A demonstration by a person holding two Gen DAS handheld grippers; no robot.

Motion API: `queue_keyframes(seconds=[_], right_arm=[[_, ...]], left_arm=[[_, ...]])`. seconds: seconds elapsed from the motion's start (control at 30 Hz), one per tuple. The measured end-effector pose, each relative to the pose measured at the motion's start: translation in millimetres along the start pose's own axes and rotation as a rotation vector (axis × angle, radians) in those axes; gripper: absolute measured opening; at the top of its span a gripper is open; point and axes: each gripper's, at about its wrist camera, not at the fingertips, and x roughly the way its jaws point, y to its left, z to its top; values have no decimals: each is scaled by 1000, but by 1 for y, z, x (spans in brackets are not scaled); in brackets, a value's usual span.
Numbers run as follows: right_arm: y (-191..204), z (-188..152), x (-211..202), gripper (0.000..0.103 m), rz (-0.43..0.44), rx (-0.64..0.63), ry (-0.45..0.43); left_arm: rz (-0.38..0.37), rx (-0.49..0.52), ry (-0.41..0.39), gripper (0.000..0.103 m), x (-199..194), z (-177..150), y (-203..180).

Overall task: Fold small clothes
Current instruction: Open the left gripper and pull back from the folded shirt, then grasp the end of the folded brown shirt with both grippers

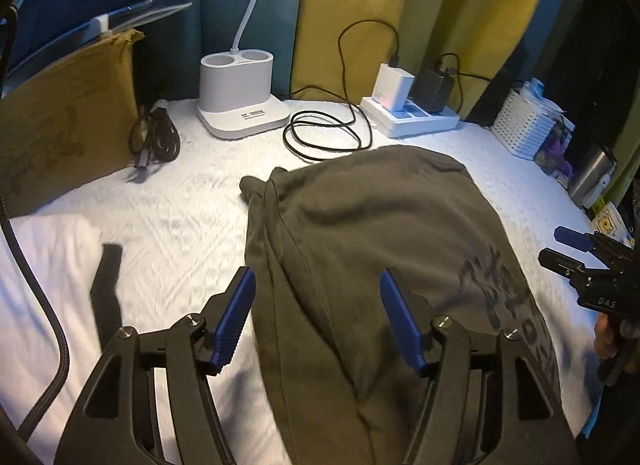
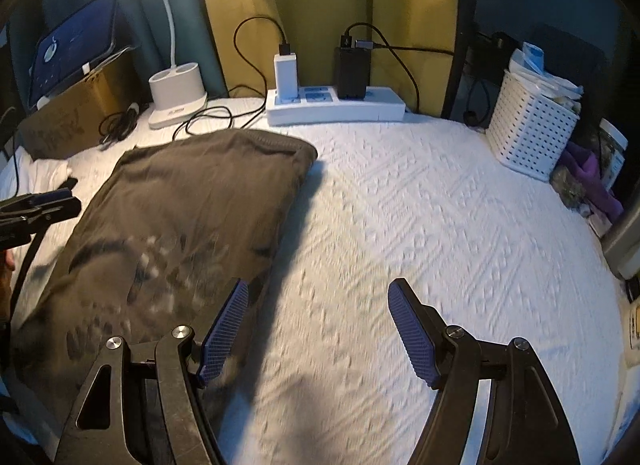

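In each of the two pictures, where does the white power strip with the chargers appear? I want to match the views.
Left wrist view: the white power strip lies at upper centre-right, beyond the dark green garment.
Right wrist view: the strip lies at top centre, against the yellow wall, behind and to the right of the garment.
Shared landmark: the white lamp base, left of the strip in both.

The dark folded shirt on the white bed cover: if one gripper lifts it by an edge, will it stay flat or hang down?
The dark shirt would probably droop and unfold: it is soft cloth lying in loose layers with wrinkles. It looks light for its size. On the textured white cover it would likely bunch rather than slide.
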Motion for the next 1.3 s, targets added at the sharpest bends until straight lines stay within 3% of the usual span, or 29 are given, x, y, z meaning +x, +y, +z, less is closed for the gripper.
queue_keyframes(seconds=[0.53,0.7,0.87,0.93,1.0,1.03,1.13,1.2,1.3], right_arm=[[-5,53,64,74,103,10,27],[0,63,83,74,156,15,40],[4,65,98,74,209,34,44],[10,66,100,74,217,19,28],[17,68,102,74,235,0,16],[21,69,103,62,243,-13,12],[28,72,105,39,254,-28,14],[30,73,104,27,276,-26,16],[34,73,99,21,265,-41,13]], left_arm=[[-14,0,42,66,56,33,16],[-11,77,49,73,58,32,7],[6,134,43,74,60,29,-4],[-10,145,40,71,60,28,-9],[-5,177,38,55,60,27,-18],[-26,188,42,43,60,26,-21],[-63,184,47,24,62,28,-27],[-60,189,43,22,62,28,-31],[-74,186,31,20,57,28,-35]])
